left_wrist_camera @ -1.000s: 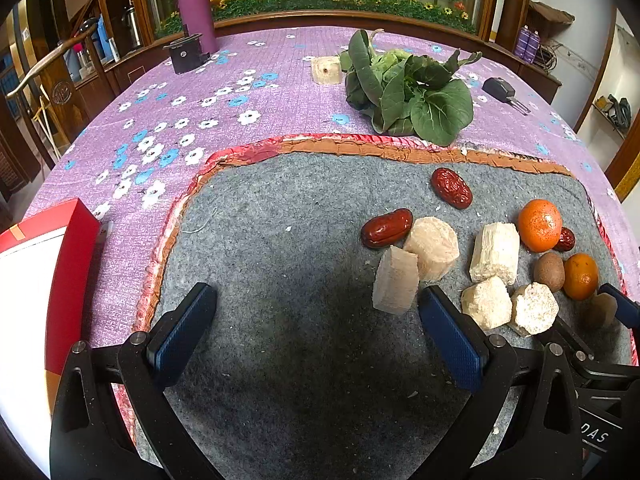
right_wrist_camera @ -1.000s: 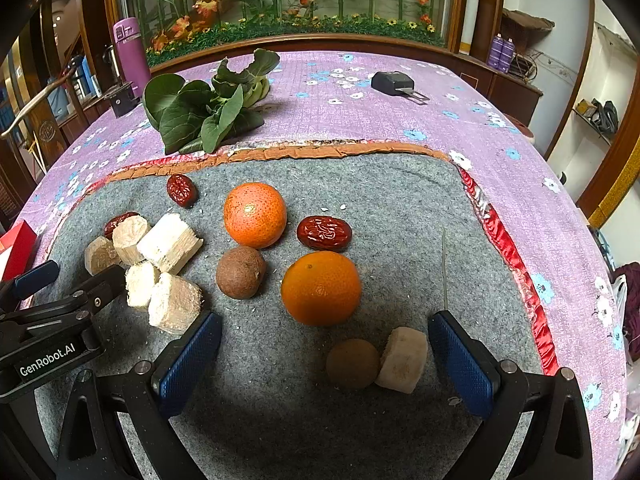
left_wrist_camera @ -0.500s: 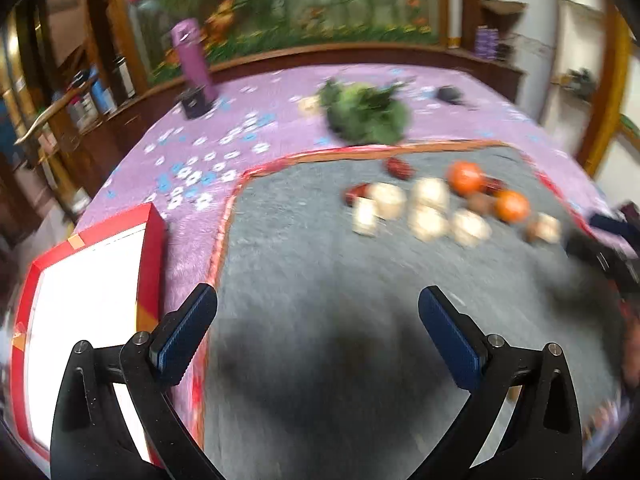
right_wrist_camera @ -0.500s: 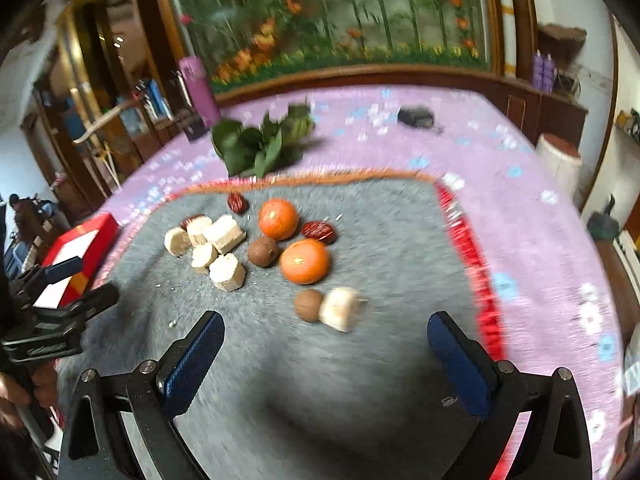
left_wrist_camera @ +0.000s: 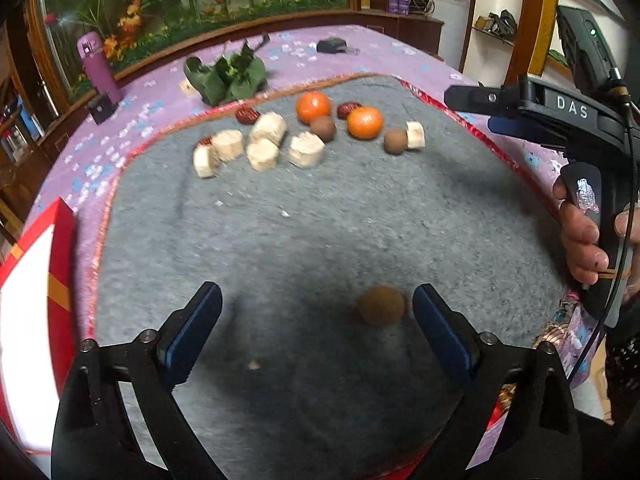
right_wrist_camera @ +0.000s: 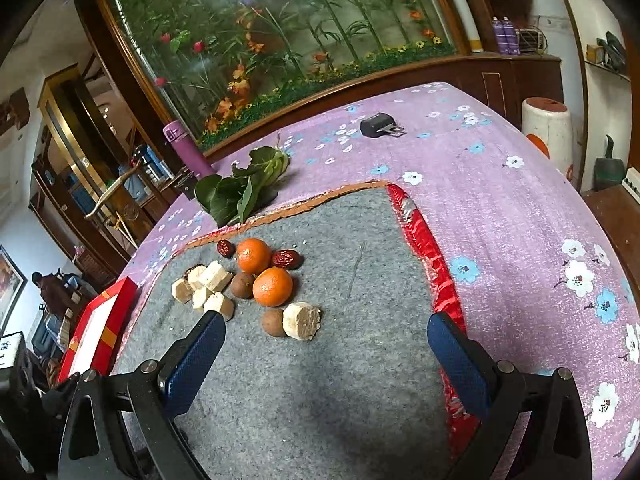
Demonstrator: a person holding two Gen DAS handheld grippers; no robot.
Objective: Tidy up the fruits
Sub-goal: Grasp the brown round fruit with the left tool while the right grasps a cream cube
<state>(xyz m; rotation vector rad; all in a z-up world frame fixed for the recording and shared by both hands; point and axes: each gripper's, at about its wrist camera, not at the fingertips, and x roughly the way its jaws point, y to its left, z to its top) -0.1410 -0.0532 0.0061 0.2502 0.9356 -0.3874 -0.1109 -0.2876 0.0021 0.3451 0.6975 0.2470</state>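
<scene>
On the grey felt mat [left_wrist_camera: 320, 220] lie two oranges [left_wrist_camera: 313, 107] [left_wrist_camera: 365, 122], red dates [left_wrist_camera: 247, 115], small brown round fruits [left_wrist_camera: 323, 128] and several pale cut chunks [left_wrist_camera: 306, 149]. The same cluster shows in the right wrist view, with oranges [right_wrist_camera: 253, 255] [right_wrist_camera: 273, 286] and a chunk [right_wrist_camera: 302, 321]. One brown fruit [left_wrist_camera: 381, 305] lies alone close to my left gripper [left_wrist_camera: 316, 320], which is open and empty above the mat's near part. My right gripper [right_wrist_camera: 322, 344] is open and empty, held high over the mat's right side; it also shows in the left wrist view [left_wrist_camera: 532, 112].
A red-rimmed white box [left_wrist_camera: 28, 300] sits off the mat's left edge. Leafy greens [left_wrist_camera: 228, 76], a purple bottle [left_wrist_camera: 98, 66] and a small black device [left_wrist_camera: 331, 45] stand on the purple flowered cloth [right_wrist_camera: 500, 208] beyond the mat. A red fringe [right_wrist_camera: 424, 240] borders the mat.
Both grippers have pulled back and risen away from the fruit cluster, which now looks smaller and farther. A lone brown fruit has come into view near the left gripper. Both stay open.
</scene>
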